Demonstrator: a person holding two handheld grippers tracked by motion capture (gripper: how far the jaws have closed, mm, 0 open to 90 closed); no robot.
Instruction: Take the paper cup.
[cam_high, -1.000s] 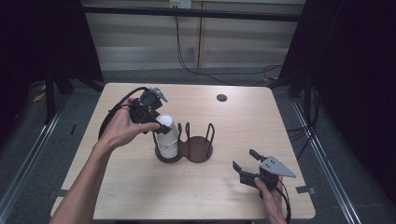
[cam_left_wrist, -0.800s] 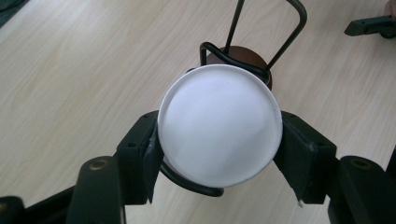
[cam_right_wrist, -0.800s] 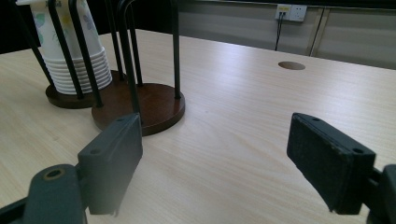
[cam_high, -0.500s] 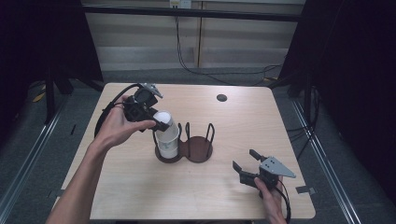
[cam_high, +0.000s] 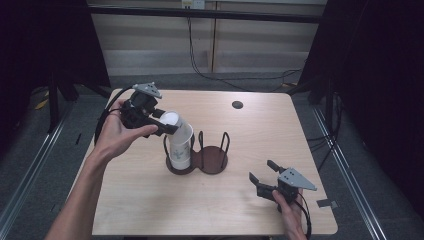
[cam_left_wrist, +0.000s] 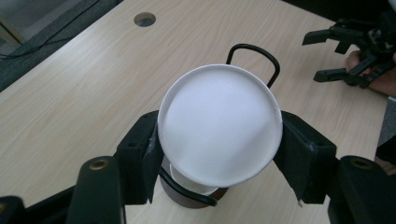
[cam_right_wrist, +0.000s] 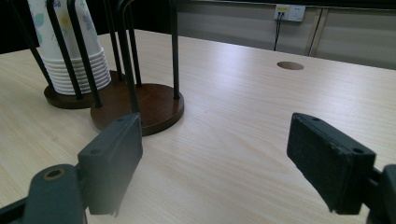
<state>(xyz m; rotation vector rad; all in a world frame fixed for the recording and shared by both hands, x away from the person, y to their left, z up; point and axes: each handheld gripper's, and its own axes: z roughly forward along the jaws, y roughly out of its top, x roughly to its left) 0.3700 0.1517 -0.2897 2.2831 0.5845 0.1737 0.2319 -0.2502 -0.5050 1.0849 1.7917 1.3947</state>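
Now | paper cup (cam_left_wrist: 219, 128) | clamped in left gripper (cam_left_wrist: 217, 158) | above stack (cam_high: 180, 150)

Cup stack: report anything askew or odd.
The top cup leans left, off the upside-down stack in the holder, clamped in the left gripper. No spill or damage is visible.

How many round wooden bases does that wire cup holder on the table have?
2. One base sits under the stack of paper cups, on the side of the left gripper. The other base beside it is bare, nearer the right gripper.
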